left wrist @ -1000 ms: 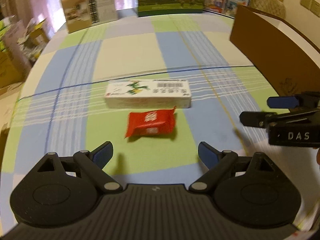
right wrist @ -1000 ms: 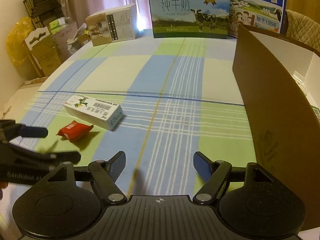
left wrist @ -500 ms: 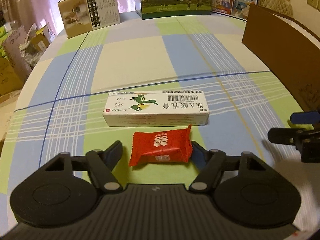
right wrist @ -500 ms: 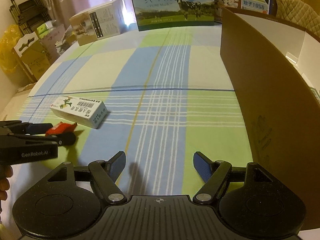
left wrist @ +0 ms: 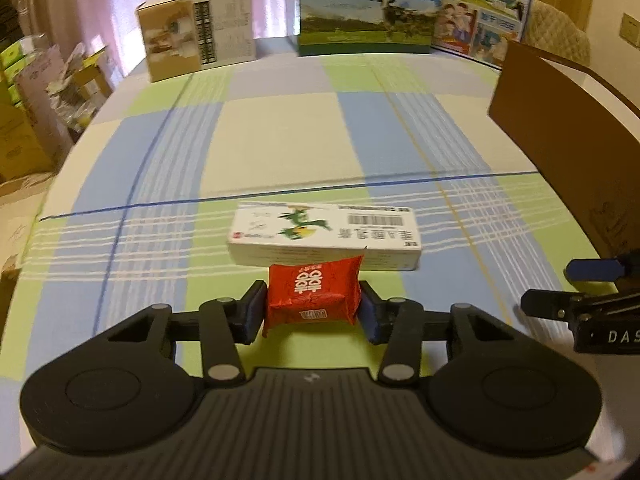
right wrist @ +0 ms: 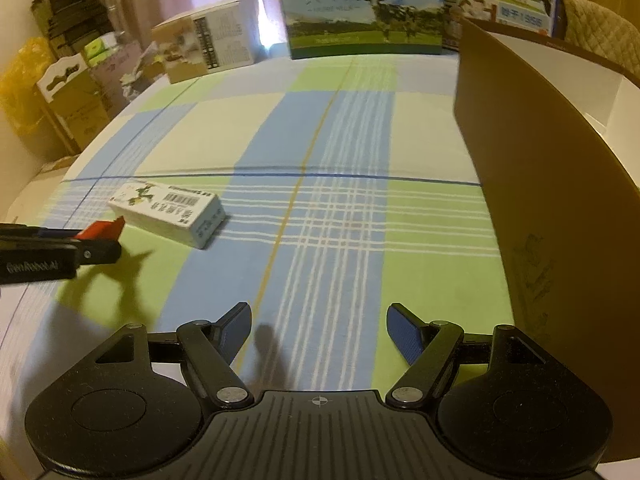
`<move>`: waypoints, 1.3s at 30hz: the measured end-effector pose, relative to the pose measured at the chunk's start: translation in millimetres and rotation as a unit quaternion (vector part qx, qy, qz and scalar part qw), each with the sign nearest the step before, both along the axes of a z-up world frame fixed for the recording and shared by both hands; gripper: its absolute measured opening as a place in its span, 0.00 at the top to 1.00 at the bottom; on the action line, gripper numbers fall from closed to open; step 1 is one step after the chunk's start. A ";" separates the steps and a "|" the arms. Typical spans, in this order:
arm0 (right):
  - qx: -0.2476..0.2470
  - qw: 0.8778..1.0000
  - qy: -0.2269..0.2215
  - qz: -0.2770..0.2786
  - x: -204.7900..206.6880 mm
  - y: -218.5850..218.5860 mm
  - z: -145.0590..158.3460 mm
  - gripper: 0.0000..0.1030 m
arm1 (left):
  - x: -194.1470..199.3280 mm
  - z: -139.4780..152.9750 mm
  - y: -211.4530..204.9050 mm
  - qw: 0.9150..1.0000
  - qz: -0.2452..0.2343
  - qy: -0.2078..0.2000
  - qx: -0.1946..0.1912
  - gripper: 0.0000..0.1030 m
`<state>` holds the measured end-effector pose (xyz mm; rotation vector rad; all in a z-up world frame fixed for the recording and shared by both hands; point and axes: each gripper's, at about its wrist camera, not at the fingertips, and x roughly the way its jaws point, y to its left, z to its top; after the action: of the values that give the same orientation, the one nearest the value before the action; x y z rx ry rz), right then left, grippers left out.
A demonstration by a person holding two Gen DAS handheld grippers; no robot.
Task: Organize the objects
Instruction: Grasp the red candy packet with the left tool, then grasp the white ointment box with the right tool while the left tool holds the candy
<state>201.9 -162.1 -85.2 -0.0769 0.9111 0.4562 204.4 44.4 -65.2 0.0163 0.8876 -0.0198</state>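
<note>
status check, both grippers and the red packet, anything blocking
Left gripper shut on red candy packet. Right gripper open, empty, over the tablecloth. White medicine box just beyond the packet; brown cardboard box to the right.

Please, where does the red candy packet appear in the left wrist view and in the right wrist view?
Left wrist view: red candy packet at lower centre, between the left gripper fingers.
Right wrist view: red candy packet at far left edge, mostly hidden by that gripper.
Shared landmark: the white medicine box beside it.
</note>
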 end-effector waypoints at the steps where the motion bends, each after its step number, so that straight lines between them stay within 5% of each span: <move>1: 0.000 1.000 -0.004 0.007 -1.6 2.2 0.3 0.30 | -1.3 1.9 3.6 1.000 0.009 0.007 -0.001 0.58; 11: 0.047 0.992 -0.058 0.103 8.0 51.4 12.2 0.30 | -9.2 10.0 44.2 0.995 0.093 0.034 -0.022 0.58; 20: -0.062 0.974 -0.084 0.199 40.4 125.1 -18.4 0.30 | -3.7 10.2 62.2 0.991 0.122 0.038 -0.035 0.58; 26: -0.053 0.967 -0.071 0.237 51.7 130.2 -26.4 0.31 | 1.8 2.5 70.4 0.988 0.136 0.051 -0.046 0.58; 33: -0.040 0.966 -0.063 0.249 38.3 117.9 -19.9 0.64 | 3.3 1.3 66.4 0.990 0.126 0.051 -0.043 0.58; 39: -0.046 0.977 -0.053 0.200 -0.5 91.6 -12.7 0.66 | 2.6 0.9 62.4 0.990 0.121 0.054 -0.044 0.58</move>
<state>201.4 -70.5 -97.9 -0.3712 0.8106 0.7762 207.0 106.8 -64.3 -0.1762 0.9910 0.1690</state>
